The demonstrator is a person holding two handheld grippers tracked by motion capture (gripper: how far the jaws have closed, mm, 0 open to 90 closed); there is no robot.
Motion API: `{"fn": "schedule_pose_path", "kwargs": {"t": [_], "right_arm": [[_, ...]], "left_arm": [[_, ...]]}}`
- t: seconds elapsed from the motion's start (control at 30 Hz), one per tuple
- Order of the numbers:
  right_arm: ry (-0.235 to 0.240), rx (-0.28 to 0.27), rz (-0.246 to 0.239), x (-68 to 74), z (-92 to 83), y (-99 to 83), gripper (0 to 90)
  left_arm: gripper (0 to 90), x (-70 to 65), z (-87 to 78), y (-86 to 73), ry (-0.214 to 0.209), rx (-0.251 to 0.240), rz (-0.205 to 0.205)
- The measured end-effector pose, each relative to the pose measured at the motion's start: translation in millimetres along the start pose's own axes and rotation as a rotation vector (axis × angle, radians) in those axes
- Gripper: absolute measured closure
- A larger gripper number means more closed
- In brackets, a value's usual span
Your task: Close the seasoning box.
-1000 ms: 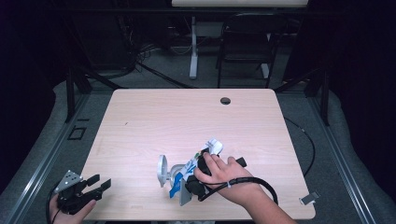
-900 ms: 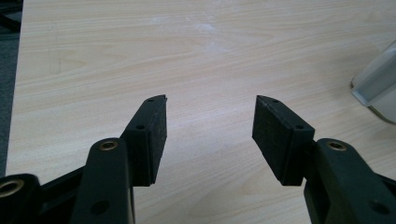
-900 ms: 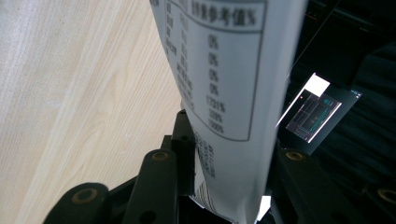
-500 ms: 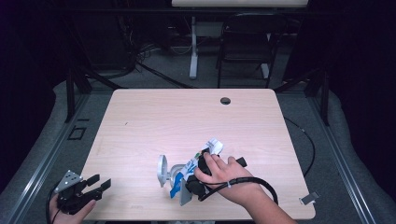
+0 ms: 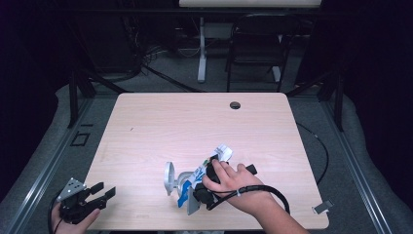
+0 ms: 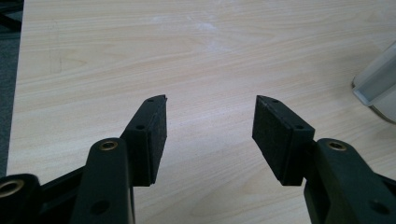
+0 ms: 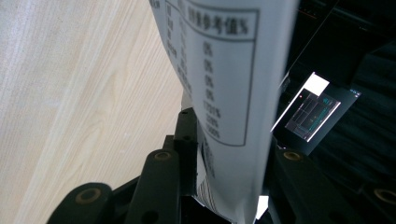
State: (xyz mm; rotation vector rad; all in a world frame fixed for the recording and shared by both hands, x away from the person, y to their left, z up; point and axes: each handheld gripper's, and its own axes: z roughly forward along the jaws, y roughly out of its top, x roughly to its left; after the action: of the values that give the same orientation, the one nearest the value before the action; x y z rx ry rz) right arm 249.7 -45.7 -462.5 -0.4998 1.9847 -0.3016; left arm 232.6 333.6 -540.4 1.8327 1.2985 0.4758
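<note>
Nearest to us, at the lower left corner of the pale wooden surface (image 5: 146,126), the left hand-held gripper (image 5: 100,191) rests in a hand (image 5: 73,217) with its grey three-cornered plate on top. In the left gripper view we see its two black jaws standing wide apart, with bare wood between the pads (image 6: 275,135) and nothing held. At the right edge of that view we catch the corner of a pale translucent thing (image 6: 376,81); we cannot tell what it is.

A little farther in, near the front middle of the surface, the right hand (image 5: 234,183) holds the right hand-held gripper (image 5: 197,187), its black cable looping back past the wrist. Its jaws are closed on a white-and-blue printed plastic pouch (image 5: 204,175), which runs slantwise from the jaws up to a white crumpled end. In the right gripper view we see the pouch (image 7: 224,93) squeezed narrow between the black jaws, a printed table of figures on its white face.

Just left of the pouch stands a small silvery round thing (image 5: 169,178) on the wood; we cannot tell whether it touches the pouch.

Farther back, near the far edge, we see a dark round hole (image 5: 235,105) in the surface. Beyond it stands a black chair (image 5: 255,48) on the grey floor.
</note>
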Motion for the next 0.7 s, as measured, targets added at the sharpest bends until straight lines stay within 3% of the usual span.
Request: {"fn": "schedule_pose_path", "kwargs": {"t": [0.03,0.1,0.43,0.7], "right_arm": [[-0.005,0.023,-0.018,-1.4,-1.8,1.0,71.4],[0.002,-0.009,0.007,0.5,0.8,-0.2,71.4],[0.003,0.016,-0.006,-0.5,-0.6,1.4,71.7],[-0.001,0.000,-0.002,-0.7,-0.1,2.3,71.9]], "left_arm": [[45.5,0.0,-0.1,0.0,0.000,0.000,-0.001],[45.5,0.0,-0.5,0.2,0.000,-0.001,-0.001],[45.5,-0.1,-0.2,0.1,0.000,0.000,0.001],[45.5,-0.6,-0.1,0.3,-0.001,0.001,0.003]]}}
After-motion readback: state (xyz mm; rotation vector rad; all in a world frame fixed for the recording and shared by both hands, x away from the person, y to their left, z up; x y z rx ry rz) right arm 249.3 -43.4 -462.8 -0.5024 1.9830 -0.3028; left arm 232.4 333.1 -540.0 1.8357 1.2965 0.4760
